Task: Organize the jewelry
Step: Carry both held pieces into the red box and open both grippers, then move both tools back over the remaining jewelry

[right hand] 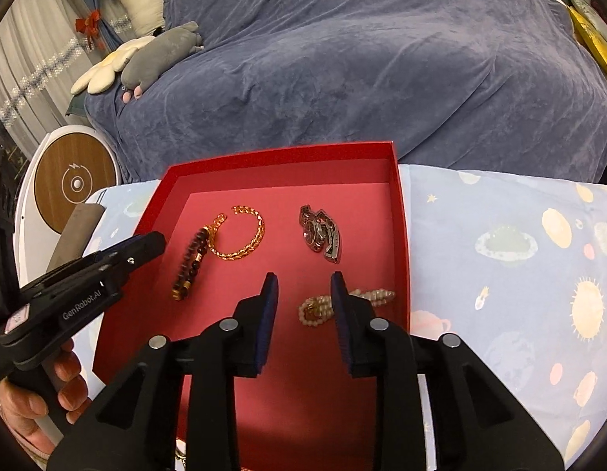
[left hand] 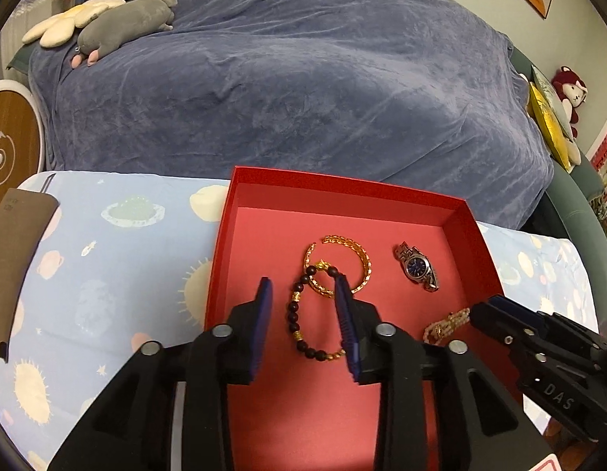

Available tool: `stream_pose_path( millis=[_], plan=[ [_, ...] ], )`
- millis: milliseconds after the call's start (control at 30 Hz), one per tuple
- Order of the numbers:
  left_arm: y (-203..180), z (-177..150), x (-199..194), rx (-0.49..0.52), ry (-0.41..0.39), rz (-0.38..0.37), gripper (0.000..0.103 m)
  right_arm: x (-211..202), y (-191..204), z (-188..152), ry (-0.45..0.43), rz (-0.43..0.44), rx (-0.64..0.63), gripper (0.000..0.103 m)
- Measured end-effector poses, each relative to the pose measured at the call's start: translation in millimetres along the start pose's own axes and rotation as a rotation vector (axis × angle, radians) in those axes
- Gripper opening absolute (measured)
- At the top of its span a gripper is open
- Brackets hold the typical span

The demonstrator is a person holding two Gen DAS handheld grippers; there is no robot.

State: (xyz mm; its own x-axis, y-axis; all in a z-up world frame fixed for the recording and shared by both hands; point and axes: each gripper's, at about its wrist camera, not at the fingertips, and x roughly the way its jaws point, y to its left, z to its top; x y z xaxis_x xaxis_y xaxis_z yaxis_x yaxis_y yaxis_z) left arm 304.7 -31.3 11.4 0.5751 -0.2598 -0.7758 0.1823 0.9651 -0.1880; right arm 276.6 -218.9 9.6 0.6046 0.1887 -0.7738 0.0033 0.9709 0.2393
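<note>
A: What is carried by the cloth-covered surface [left hand: 119, 259]?

B: A red box [left hand: 466, 216] is set on it, open at the top. Four pieces are held on its floor, none touching a wall as far as can be seen.

A: Which is the largest?

B: The gold chain bracelet [left hand: 360, 253], laid toward the far wall and left of the middle. Its loop is broken, with the gap turned toward the far wall. The dark bead bracelet [left hand: 293, 310] is laid partly over its near left part; in the left wrist view a long oval is formed, its long axis running from the near wall to the far wall.

A: And the rest?

B: The pearl bracelet [right hand: 376, 295] is bunched near the right wall, stretched across the box toward that wall. The wristwatch [left hand: 417, 266] is placed beyond it, nearer the far right corner, its band running diagonally and its blue dial turned up.

A: How are the grippers held?

B: The left gripper [left hand: 303, 288] is held over the bead bracelet, jaws moderately apart, nothing clamped. The right gripper [right hand: 305, 284] is held over the pearl bracelet, jaws likewise parted; whether its right pad touches the pearls cannot be told.
</note>
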Motion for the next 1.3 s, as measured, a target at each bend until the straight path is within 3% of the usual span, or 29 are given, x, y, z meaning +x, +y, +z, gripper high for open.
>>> stream_pose_path(
  millis=[100, 267, 400, 567, 700, 833, 1133, 1300],
  plan=[
    [-1, 0, -15, -0.019, -0.039, 0.009, 0.05, -22, 2, 1, -0.033, 0.003, 0.001, 0.035],
    [-3, -5, -51, -0.034, -0.099, 0.017, 0.061, -60, 8, -4, -0.072, -0.023, -0.024, 0.038],
    [-1, -20, -77, -0.065, -0.119, 0.022, 0.062, -85, 11, -21, -0.074, -0.007, -0.03, 0.041],
    [-4, -48, -107, 0.018, -0.139, 0.074, 0.062, -108, 16, -63, -0.059, -0.038, -0.088, 0.047],
    [2, -82, -123, 0.075, -0.12, 0.108, 0.062, -116, 21, -85, -0.042, -0.012, -0.078, 0.047],
    [15, -107, -133, 0.053, -0.097, 0.087, 0.062, -120, 23, -109, -0.029, 0.007, -0.056, 0.047],
    [6, -152, -130, 0.188, -0.031, 0.037, 0.063, -117, 30, -142, 0.021, 0.0, -0.095, 0.047],
    [8, -172, -119, 0.209, 0.017, 0.054, 0.063, -109, 27, -153, 0.053, -0.001, -0.105, 0.047]
  ],
)
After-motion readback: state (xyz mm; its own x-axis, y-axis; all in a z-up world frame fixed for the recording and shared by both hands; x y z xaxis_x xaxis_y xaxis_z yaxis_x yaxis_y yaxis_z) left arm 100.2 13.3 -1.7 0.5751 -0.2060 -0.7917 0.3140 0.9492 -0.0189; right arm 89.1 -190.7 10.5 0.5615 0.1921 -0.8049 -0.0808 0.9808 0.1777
